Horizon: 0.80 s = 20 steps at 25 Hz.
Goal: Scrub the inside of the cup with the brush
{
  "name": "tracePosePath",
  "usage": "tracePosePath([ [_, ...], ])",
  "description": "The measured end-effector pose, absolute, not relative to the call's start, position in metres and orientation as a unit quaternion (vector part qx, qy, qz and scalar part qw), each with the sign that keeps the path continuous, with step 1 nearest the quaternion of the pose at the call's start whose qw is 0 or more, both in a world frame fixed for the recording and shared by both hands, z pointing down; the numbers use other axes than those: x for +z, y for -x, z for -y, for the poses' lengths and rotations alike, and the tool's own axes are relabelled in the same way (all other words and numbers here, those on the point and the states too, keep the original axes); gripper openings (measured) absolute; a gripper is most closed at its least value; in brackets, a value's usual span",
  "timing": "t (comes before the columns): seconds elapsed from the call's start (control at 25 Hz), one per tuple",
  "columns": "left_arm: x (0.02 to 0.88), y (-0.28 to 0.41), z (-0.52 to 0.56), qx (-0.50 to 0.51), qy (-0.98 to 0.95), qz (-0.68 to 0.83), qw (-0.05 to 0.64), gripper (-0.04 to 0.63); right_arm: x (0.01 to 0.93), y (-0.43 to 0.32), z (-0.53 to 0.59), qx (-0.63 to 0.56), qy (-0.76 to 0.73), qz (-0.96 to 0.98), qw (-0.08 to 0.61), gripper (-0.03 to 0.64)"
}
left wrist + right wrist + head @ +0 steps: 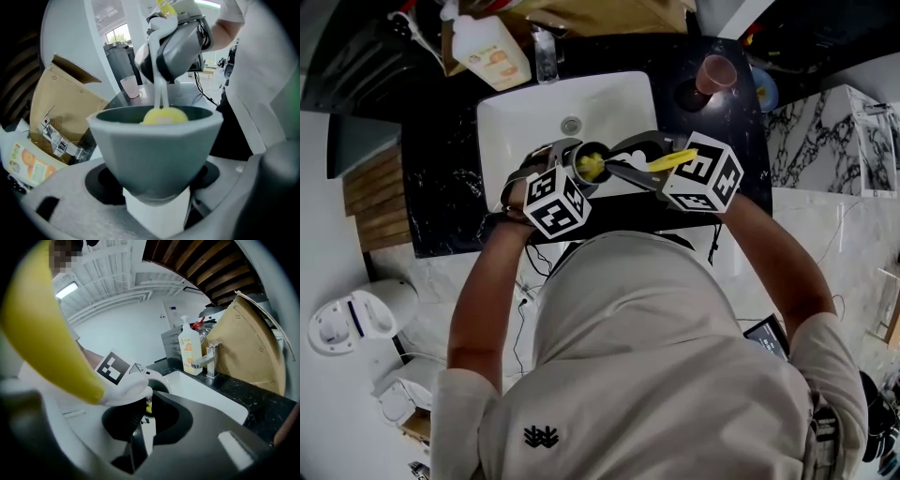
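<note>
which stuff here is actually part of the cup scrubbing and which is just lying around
In the job: grey cup, brush.
Just there: sink, tap, soap bottle, pink cup, paper bag.

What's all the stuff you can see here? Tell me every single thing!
cup: one, grey, held over the sink
brush: one, yellow and white, head inside the cup
sink: one, white, set in the counter
counter: one, black, around the sink
tap: one, silver, behind the sink
soap bottle: one, white with an orange label, beside the tap
tumbler: one, pink, on the counter
paper bag: one, brown, near the bottle
left claw: one, grey, gripping the cup
right claw: one, grey, gripping the brush
</note>
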State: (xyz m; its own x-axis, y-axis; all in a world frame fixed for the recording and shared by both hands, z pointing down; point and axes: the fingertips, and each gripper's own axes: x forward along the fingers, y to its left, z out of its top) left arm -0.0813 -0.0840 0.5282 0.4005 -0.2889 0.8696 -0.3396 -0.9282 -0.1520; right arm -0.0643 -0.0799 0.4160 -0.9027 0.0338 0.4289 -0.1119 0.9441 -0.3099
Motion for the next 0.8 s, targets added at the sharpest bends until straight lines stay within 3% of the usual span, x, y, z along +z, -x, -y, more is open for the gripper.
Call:
tracePosePath([
  [0.56, 0.534, 0.092, 0.087, 0.525, -0.828, 0.197, 0.022, 0.364, 0.370, 0.023, 0.088, 0.160, -0.051, 0.972, 0.163, 0.048],
  [0.8, 0.533, 0.074, 0.077, 0.526, -0.835, 0.163, 0.017, 0.364, 0.396, 0.058, 0.090, 0.140, -0.021, 0.971, 0.194, 0.048],
])
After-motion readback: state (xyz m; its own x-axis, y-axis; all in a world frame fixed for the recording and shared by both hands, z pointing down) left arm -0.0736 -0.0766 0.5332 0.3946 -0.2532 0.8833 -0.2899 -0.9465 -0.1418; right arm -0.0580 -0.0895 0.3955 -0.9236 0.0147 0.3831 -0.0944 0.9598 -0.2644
